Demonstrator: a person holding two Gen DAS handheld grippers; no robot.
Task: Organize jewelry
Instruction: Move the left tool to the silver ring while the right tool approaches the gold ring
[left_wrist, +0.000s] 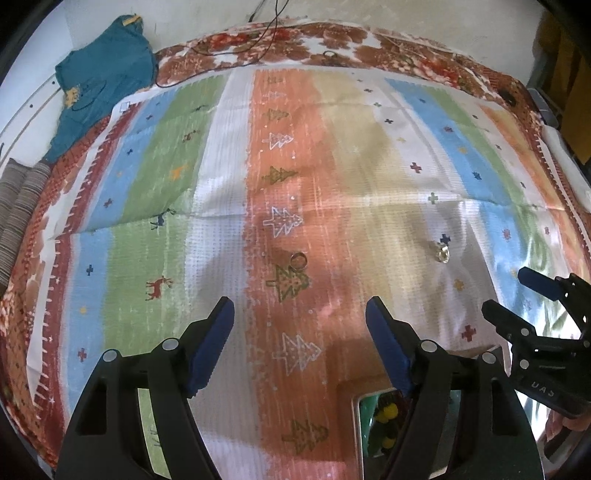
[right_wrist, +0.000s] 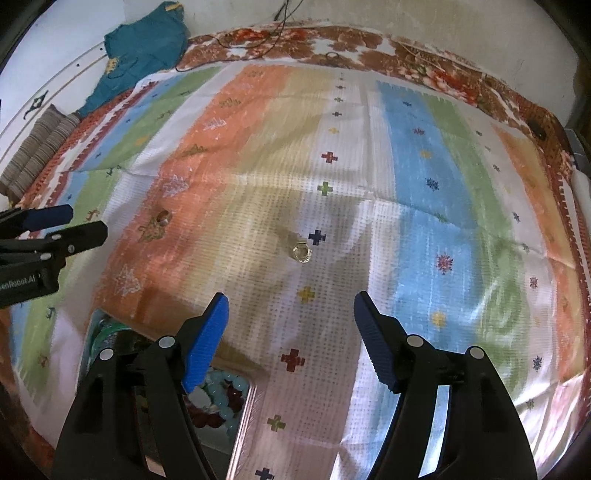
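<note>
While two rings lie loose on the striped cloth, the step in hand looks like the approach: each gripper is lining up on its own ring, and nothing is picked up yet.

The band ring sits on the orange stripe, just above a printed tree, ahead of the left gripper and centred between its fingers. It appears tipped up on its edge, its opening facing roughly toward the camera, so it has no real long axis; its plane runs across the stripe. The second ring, paler and perhaps set with a stone, lies on the white stripe beside a dark blue cross, ahead of the right gripper. It seems to lie nearly flat, hole upward; I cannot tell which way any stone faces.

Both grippers stand wide open and empty, well short of the rings.

Next, each should descend so the fingers straddle its ring, then close gently, as a thin hoop could skid or flip on soft cloth.

Nearest the cameras, an open box already holds beads and coloured pieces, the likely destination. A teal garment lies at the far left edge.
</note>
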